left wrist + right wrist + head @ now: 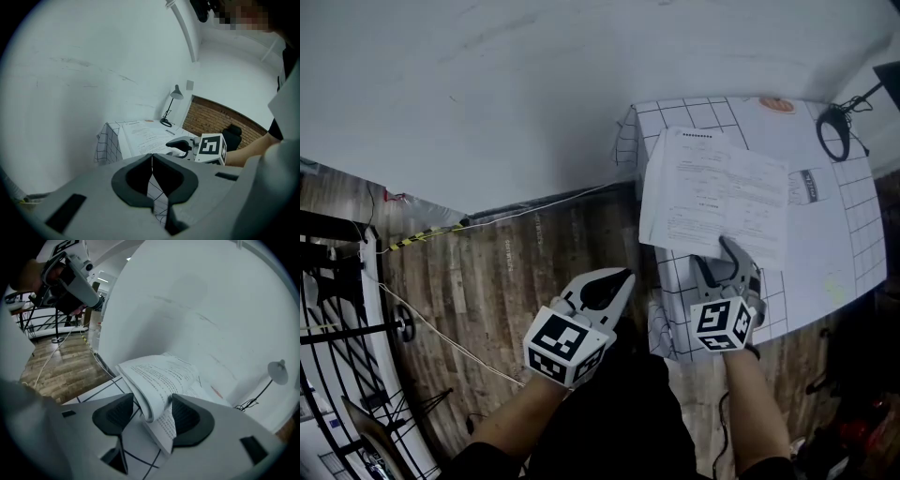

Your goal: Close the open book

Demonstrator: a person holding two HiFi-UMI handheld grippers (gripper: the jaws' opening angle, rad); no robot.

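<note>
Head view: right gripper (pixel 719 255) sits at the near edge of the book (pixel 717 187). Book lies open on the checked table (pixel 853 234), straight ahead of that gripper's tips.

Right gripper view: jaws spread wide, released. A curled wad of pages (pixel 154 380) stands up between them. Left pad is clear of the paper. Right pad is just beside it or grazing it, can't tell which; no squeeze on the wad. Rest of the book spreads flat beyond the jaws, print up. Lamp (pixel 278 371) is far ahead-right of this gripper, at the table's back edge by the wall (pixel 187 296).

Left gripper (pixel 617 279) hangs off the table, left of the right gripper, over the wood floor (pixel 487 272). Its tips aim toward the table's corner.

Left gripper view: jaws clenched tip to tip, nothing between them; only the table's checks show through the gap lower down. Book is ahead of its tips, well apart from them. Right gripper with its marker cube (pixel 211 146) shows ahead-right, on the book's near side. A person's forearm holds each gripper.
</note>
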